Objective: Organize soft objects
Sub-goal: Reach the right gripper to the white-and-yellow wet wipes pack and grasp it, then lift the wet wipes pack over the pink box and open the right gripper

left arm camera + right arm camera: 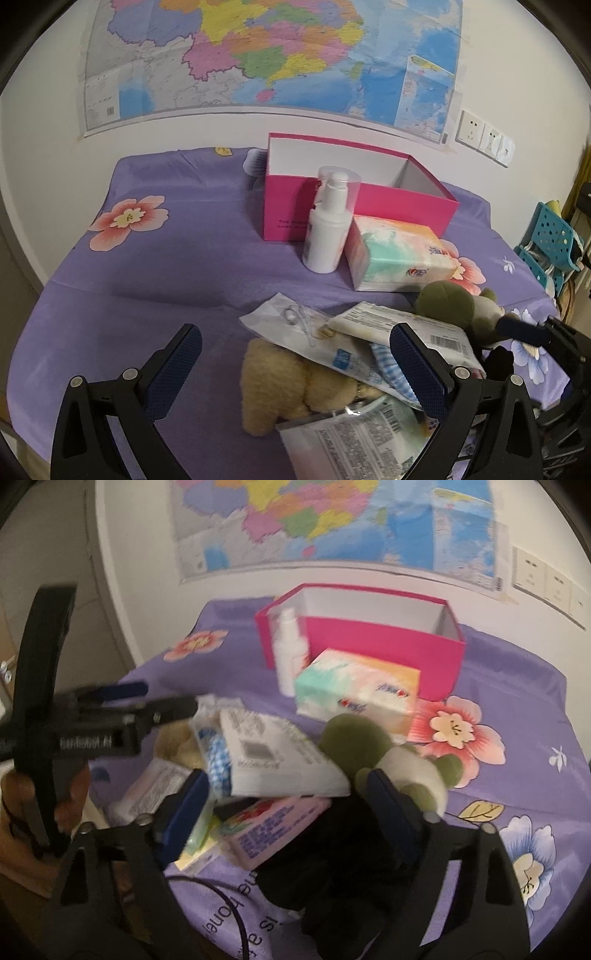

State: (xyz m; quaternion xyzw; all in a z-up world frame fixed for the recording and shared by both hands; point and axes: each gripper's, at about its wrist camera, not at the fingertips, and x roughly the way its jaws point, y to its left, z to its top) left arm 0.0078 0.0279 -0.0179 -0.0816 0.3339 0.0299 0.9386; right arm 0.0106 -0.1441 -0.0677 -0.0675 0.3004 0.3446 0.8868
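On the bed's purple flowered sheet, the left gripper hangs with its jaws wide apart over a tan plush toy half buried under plastic packets in the near pile. The right gripper, jaws likewise apart, sits over a pink packet and a dark item that is too blurred to name, with a green plush toy just beyond its right finger. Farther off stand a white pump bottle and a tissue pack, both just in front of the open pink box near the wall.
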